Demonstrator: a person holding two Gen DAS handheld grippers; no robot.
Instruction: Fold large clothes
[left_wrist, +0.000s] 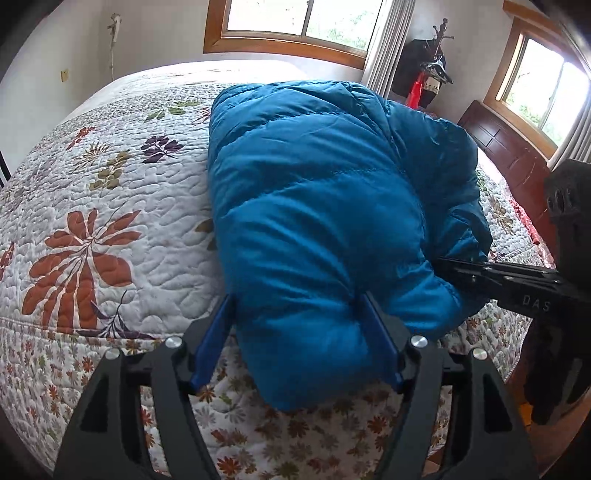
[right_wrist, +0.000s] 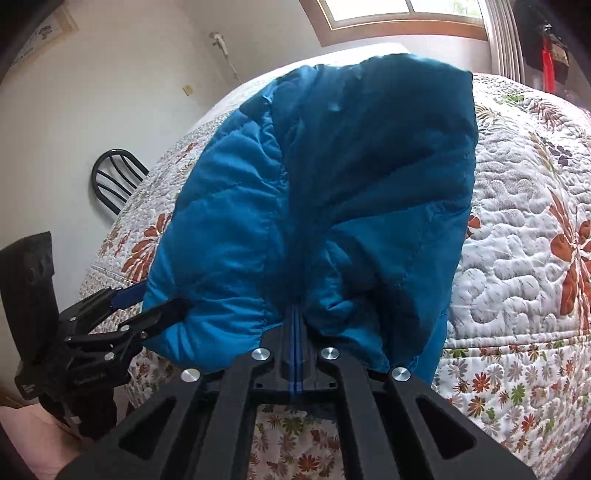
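The right claw (right_wrist: 295, 325) pinched the puffy blue down jacket (left_wrist: 314, 206); the left claw (left_wrist: 295, 325) stood wide around it. The slippery jacket could puff open.

- The jacket (left_wrist: 314, 206) I'm working on is a solid teal-blue puffer with quilted stitch lines running across it, looking darker on the shaded folds in my right wrist view (right_wrist: 369, 177).
- My left gripper (left_wrist: 299, 332) is black with bright blue fingers (left_wrist: 212, 339) and silver bolts.
- My right gripper (right_wrist: 296, 332) is the same, black with blue pads.
- The bedspread (left_wrist: 110, 206) is white and quilted, with big rust-orange leaves, purple and olive sprigs, and a border of small orange and green flowers on the near edge.
- The headboard (left_wrist: 517, 155) on the far right is dark reddish-brown.
- The window frames (left_wrist: 288, 44) are honey-coloured wood.
- The chair (right_wrist: 114, 177) on the left is black.
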